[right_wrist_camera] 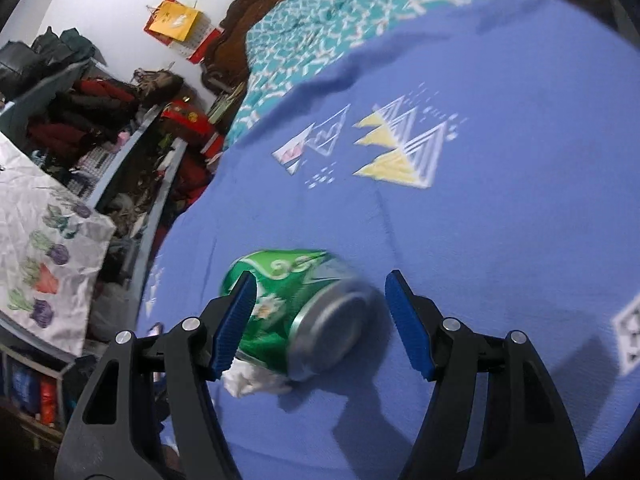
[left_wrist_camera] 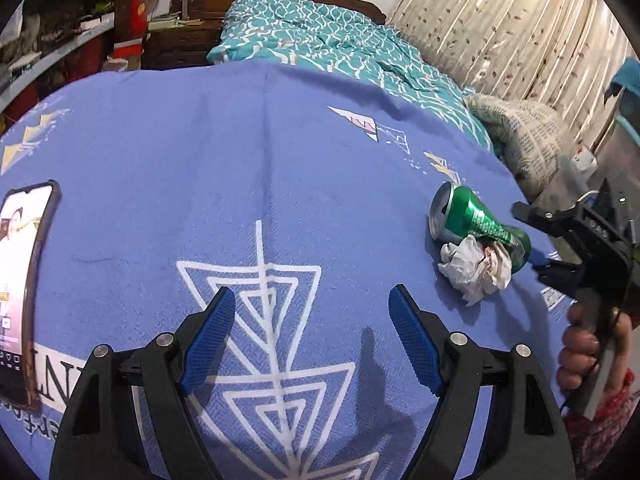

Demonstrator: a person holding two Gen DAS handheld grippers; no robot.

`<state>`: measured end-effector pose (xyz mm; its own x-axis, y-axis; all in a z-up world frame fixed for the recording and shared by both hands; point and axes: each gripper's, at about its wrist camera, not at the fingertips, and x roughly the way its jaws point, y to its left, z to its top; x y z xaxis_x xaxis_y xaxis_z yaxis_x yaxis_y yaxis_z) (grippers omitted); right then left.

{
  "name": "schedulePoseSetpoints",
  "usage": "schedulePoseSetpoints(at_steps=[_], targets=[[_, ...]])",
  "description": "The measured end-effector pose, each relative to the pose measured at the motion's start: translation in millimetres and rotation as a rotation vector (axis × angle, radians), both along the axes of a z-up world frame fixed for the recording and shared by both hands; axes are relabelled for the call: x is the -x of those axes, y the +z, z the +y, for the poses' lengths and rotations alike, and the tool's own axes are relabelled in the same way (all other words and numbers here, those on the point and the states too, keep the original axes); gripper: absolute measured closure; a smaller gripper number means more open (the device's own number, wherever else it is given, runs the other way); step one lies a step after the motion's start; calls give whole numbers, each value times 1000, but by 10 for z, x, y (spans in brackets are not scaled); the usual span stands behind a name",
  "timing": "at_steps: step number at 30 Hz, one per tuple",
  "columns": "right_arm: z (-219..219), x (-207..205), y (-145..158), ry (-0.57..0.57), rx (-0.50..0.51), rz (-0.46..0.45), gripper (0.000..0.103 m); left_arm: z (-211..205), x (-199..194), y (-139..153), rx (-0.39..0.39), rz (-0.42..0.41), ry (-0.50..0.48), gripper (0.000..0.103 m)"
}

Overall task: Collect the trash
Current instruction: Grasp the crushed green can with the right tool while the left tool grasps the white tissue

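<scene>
A crushed green drink can (left_wrist_camera: 476, 220) lies on its side on the blue bedspread (left_wrist_camera: 240, 160). A crumpled white tissue (left_wrist_camera: 476, 270) lies against its near side. In the right wrist view the can (right_wrist_camera: 304, 308) lies between the open fingers of my right gripper (right_wrist_camera: 320, 320), with the tissue (right_wrist_camera: 248, 384) under the left finger. No finger visibly presses the can. The right gripper also shows in the left wrist view (left_wrist_camera: 536, 236), open at the can's end. My left gripper (left_wrist_camera: 312, 336) is open and empty above the bedspread, well left of the can.
A phone (left_wrist_camera: 24, 288) with its screen lit lies on the bedspread at the left. A teal quilt (left_wrist_camera: 320, 44) and a pillow (left_wrist_camera: 524, 140) lie behind. Cluttered shelves (right_wrist_camera: 100, 152) stand beside the bed. A printed white bag (right_wrist_camera: 40, 248) hangs at left.
</scene>
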<state>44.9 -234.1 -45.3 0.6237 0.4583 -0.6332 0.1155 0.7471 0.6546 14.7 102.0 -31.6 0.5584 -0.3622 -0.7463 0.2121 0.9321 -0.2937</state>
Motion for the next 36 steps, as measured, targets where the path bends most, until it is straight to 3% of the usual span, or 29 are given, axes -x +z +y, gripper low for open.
schedulePoseSetpoints(at_steps=[4,7,10,13,18,23,24,25,26,28,32,36], targets=[[185,-68,-97,76,-41,40,37,-71,44,27,12,0,-37,27],[470,-4,-38,216,-124,12,45,-183,64,69,12,-21,-72,27],[757,119,210,298,-21,-90,43,-249,56,111,35,-33,-94,24],[745,150,301,268,37,-119,43,-309,62,145,22,-45,-108,22],[541,158,233,150,41,-95,43,-451,49,186,55,-21,-156,19],[404,183,233,117,16,-97,43,-666,64,209,5,-42,-195,15],[422,197,259,122,24,-104,43,-725,50,194,-16,-46,-193,19],[453,197,292,132,37,-113,43,-745,47,181,-33,-51,-192,44],[528,205,355,159,69,-130,43,-776,41,156,-52,-47,-201,59],[716,227,472,221,154,-161,42,-769,48,163,-58,-53,-208,65],[1187,253,640,360,415,-229,42,-621,162,209,-51,-60,-225,66],[1533,205,618,451,611,-254,42,-337,274,224,-33,-52,-202,66]])
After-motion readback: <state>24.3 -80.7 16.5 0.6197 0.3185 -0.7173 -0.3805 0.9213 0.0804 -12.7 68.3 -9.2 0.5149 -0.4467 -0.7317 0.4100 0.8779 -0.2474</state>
